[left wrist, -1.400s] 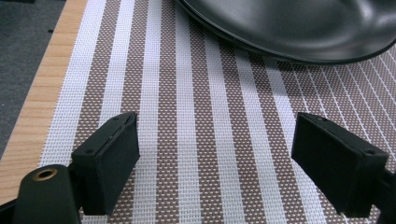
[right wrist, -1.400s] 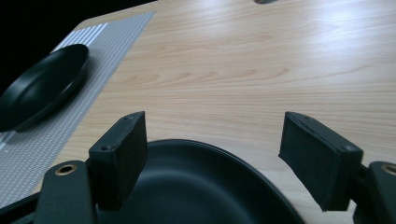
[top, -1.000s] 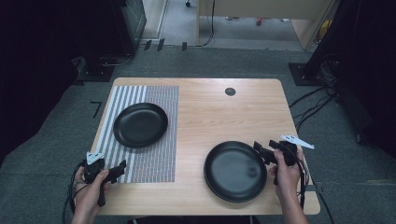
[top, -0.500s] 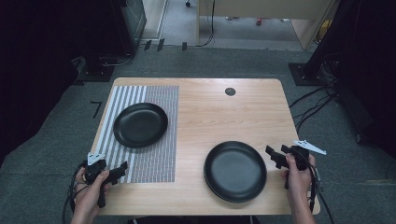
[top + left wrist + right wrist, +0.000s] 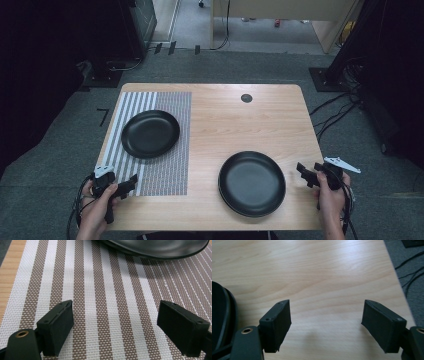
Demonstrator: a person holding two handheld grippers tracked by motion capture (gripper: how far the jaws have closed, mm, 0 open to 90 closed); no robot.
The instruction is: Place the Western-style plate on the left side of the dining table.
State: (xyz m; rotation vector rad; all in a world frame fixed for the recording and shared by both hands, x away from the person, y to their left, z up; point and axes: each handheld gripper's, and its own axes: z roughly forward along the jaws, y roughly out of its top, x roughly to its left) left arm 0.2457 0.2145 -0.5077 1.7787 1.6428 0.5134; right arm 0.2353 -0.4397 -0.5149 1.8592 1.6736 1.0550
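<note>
Wooden table [image 5: 240, 125], striped mat [image 5: 170, 170] left, 2 black plates, grey carpet [image 5: 65, 145].

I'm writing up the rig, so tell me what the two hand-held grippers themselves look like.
Both are black. The left hand-held gripper and right hand-held gripper each carry a pale grey three-cornered plate on top and trail dark cables. Up close, each has two blocky matte black jaws with small screw holes, plus a brass-ringed hole at the base. No sleeves show.
</note>
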